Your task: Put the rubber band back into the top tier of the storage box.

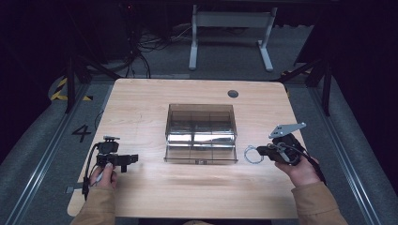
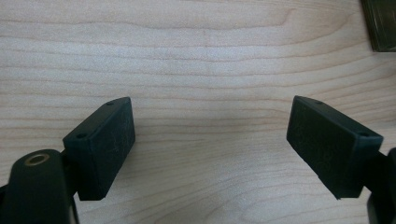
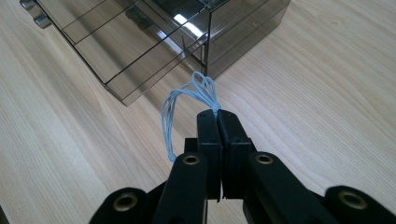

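- Centrally, a smoky clear drawer box (image 1: 201, 133) is sitting on the wooden table (image 1: 141, 197), and its lowest drawer (image 1: 201, 153) is standing pulled out toward the person.
- To the right of the drawer box, the right gripper (image 1: 263, 151) is pinching a small bundle of pale blue-white looped cord (image 1: 253, 154); its jaws are pressed together on the knotted end.
- In the right gripper view, the cord (image 3: 187, 100) is fanning out from the right gripper (image 3: 217, 113) in thin loops that are reaching toward the near corner of the drawer box (image 3: 154, 42), just short of the open drawer.
- The right hand (image 1: 302, 171) is holding that gripper, with a tan sleeve (image 1: 317, 204) behind it.
- Well to the left of the drawer box, the left gripper (image 1: 131, 158) is hovering low over bare wood, held by the left hand (image 1: 105, 178).
- In the left gripper view, the left gripper (image 2: 210, 144) is holding its jaws spread wide with nothing between them, and a corner of the drawer box (image 2: 380, 23) is peeking in at the upper right.
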`<state>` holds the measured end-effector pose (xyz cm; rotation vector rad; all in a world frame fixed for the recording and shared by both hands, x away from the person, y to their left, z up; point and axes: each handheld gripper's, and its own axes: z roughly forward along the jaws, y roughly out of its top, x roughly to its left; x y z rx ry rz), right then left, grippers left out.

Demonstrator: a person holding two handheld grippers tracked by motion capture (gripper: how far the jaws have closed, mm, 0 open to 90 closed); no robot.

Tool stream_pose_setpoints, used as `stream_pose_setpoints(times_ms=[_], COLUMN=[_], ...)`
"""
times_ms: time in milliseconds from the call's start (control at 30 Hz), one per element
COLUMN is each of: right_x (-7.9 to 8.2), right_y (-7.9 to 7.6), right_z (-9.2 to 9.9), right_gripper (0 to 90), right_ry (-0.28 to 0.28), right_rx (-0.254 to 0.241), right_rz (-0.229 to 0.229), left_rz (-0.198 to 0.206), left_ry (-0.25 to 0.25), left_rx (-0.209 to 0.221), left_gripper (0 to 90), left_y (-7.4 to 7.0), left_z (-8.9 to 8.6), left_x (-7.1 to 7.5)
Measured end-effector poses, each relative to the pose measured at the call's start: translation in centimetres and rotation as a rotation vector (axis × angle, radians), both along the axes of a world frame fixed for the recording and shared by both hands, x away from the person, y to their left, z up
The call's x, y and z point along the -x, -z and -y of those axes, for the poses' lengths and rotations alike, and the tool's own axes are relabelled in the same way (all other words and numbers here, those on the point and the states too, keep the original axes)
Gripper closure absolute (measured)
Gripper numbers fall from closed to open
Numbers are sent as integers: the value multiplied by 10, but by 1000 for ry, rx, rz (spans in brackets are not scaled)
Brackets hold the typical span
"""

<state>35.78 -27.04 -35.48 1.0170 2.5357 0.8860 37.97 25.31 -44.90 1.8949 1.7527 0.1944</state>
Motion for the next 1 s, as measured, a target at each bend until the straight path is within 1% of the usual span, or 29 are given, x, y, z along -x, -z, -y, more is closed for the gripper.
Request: stream_pose_setpoints(times_ms=[33,233,267,333,400,467,500,567,733,800,833,867,1000], right_x=[0,0,0,-1,-1,-1,-2,-2,-2,-2,-2,-2,-2], right_y=[-2,-10,-12,-17,-19,-25,-26,-29,-35,-37,-38,-39,-45], right_z=[1,4,5,6,6,8,8,9,10,11,11,11,10], right_gripper=[887,886,886,884,884,884,884,884,884,884,884,884,884], right_ry=[9,19,21,26,27,34,31,38,39,39,30,26,25], right_rx=[-5,-19,-18,-25,-27,-38,-38,-40,-47,-59,-74,-78,-77], right_rz=[3,7,14,17,19,23,30,30,37,30,27,29,35], left_rz=[0,-1,-2,-7,-9,-12,-11,-12,-25,-28,-29,-28,-33], left_ry=[-1,0,-3,2,4,7,7,8,13,14,14,13,15], left_rx=[1,0,0,1,-2,-4,-4,-2,-9,-7,-5,-6,-8], left_gripper=[161,161,161,161,161,161,161,161,161,161,161,161,161], left_y=[0,0,0,1,1,1,1,1,3,3,3,3,4], left_z=[0,0,0,0,0,1,1,1,2,2,2,2,3], left_x=[0,0,0,-1,-1,-1,-1,-1,-2,-2,-2,-2,-3])
